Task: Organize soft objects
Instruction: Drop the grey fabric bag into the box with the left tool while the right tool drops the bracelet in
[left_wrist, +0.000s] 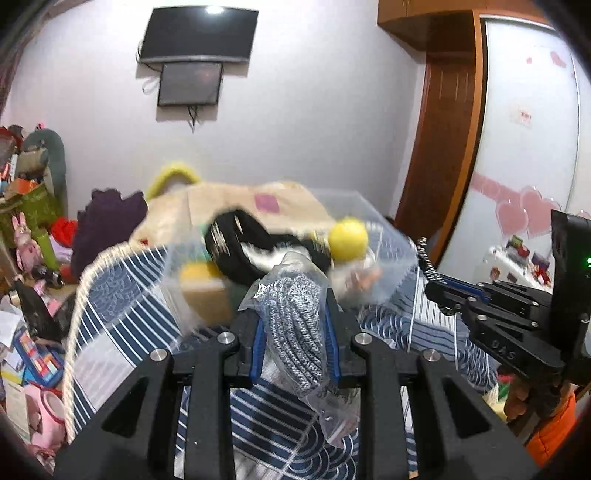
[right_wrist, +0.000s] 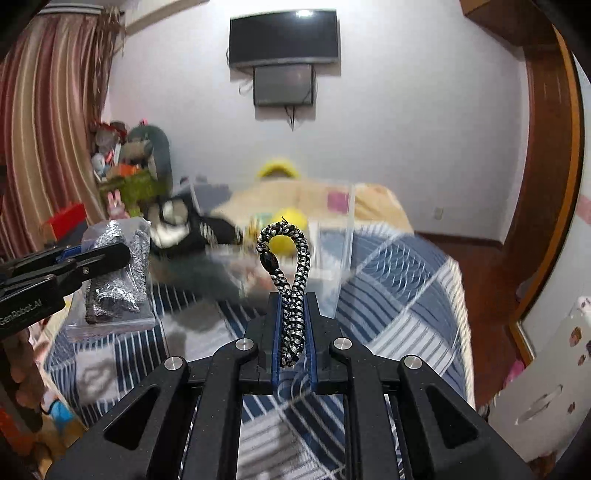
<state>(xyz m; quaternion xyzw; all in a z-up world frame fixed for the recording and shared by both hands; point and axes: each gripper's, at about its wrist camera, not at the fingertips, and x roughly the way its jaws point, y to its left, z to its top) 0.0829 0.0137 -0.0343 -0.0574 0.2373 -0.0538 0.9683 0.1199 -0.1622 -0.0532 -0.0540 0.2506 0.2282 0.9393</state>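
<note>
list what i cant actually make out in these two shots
- Contents of the clear bin: motion blur in both views; only a yellow ball reads.
- Knit item in plastic bag: left wrist view, ends hidden by the left gripper and crinkled bag.
- Braided cord: right wrist view, lower end hidden inside the right gripper.

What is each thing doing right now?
Left hand-held gripper: shut on knit bag.
Knit bag: gray knit in clear plastic, held up.
Right hand-held gripper: shut on braided cord.
Braided cord: looped, standing upright.
Clear bin: open, holding soft things.
</note>
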